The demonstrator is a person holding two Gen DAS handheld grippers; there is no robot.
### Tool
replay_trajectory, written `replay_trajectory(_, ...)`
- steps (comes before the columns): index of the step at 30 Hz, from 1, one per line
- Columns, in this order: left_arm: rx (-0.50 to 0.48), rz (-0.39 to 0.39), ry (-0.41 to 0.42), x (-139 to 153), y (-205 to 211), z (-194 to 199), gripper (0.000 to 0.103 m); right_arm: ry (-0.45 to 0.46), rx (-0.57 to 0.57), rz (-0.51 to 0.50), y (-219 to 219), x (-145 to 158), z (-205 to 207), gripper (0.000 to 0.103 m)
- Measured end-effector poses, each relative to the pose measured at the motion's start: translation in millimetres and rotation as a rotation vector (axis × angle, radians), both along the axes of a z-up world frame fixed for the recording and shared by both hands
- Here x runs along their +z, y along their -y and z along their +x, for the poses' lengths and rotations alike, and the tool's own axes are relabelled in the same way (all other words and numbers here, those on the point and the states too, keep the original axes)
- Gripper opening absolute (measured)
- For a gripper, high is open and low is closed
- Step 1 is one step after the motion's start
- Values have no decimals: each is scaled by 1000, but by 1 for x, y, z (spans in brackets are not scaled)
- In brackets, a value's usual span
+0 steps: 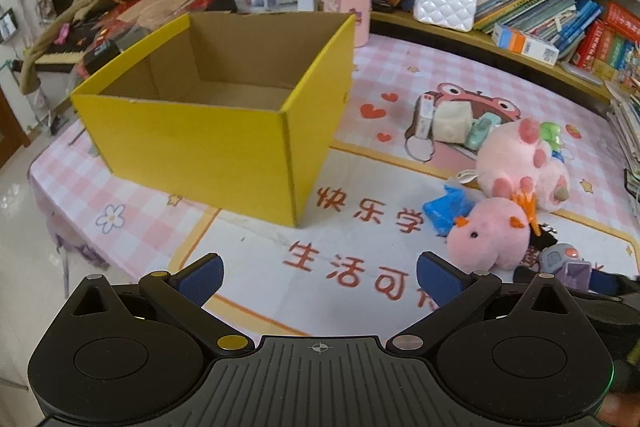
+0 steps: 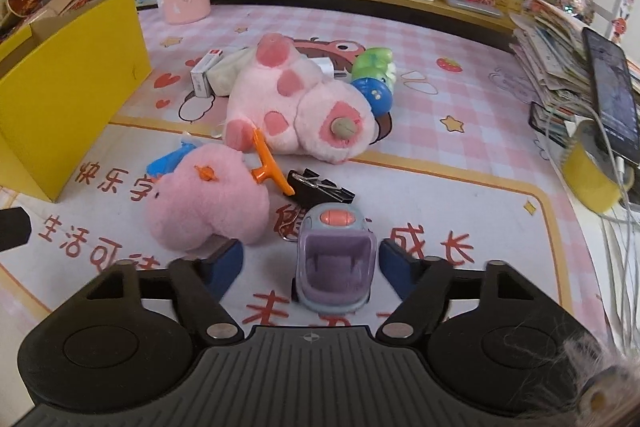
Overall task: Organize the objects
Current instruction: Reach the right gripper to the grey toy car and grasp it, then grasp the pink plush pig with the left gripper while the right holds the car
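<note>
Cardboard first, far left: the yellow box [image 1: 208, 115] sits open-topped on the pink worktop [image 1: 360, 75], nothing visible inside it; the left claw [image 1: 318, 277] hovers just in front of it, spread wide and holding nothing; moving right, the small pink plush [image 2: 208, 205] lies beside an orange plastic piece [image 2: 266, 163] and a black binder clip [image 2: 320, 187], with the big pink plush [image 2: 296, 107] sprawled behind them; a green and blue toy [image 2: 376, 79] sits at its far side; and now the action, the right claw [image 2: 312, 267] is low over the worktop, spread wide with the little purple toy car [image 2: 334, 259] standing between its fingers, apparently not yet gripped; the left finger looks pressed up close to the small plush; risks from here, I'd say: closing could snag that plush fur along with the car; the car is on wheels, so an off-centre squeeze may roll it out of the grip; a lift could also drag the binder clip, which sits just behind it.
</note>
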State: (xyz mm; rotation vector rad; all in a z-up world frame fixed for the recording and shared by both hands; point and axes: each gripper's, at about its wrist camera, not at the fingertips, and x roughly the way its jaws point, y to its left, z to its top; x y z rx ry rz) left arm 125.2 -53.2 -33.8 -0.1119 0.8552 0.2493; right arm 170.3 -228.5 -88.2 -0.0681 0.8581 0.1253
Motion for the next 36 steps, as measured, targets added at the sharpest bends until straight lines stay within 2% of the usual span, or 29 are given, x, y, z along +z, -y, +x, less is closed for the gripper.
replay_trajectory(3,-29,-4,0,0,8,8,103,19,1,-22,4,-2,5,37)
replay_trajectory(5,-47,-16,-10,-2,14,16,103,12,24,-7,10,0,7,38)
replay_trajectory(9,-98,-33,-14,-5,31,33,103,23,-50,50,33,14,6,38)
replay_trajectory(13,-221,-40,-3,-12,57,51,102,53,-110,72,58,27,4,38)
replay_trajectory(16,-342,40,6,-19,85,64,97,58,-163,105,76,34,3,38)
replay_trajectory(20,-449,128,-14,-33,112,74,89,57,-213,137,92,39,-1,38)
replay_trajectory(24,-474,174,-43,-46,122,81,75,54,-229,126,98,37,-7,38)
replay_trajectory(25,-474,181,-44,-48,122,82,75,54,-233,125,99,37,-9,38)
replay_trajectory(28,-479,135,-38,-43,116,82,73,59,-239,122,99,38,-12,38)
replay_trajectory(33,-480,67,45,-20,103,59,73,66,-241,120,93,41,-20,38)
replay_trajectory(36,-453,-13,67,-9,88,46,73,52,-239,125,84,41,-25,38)
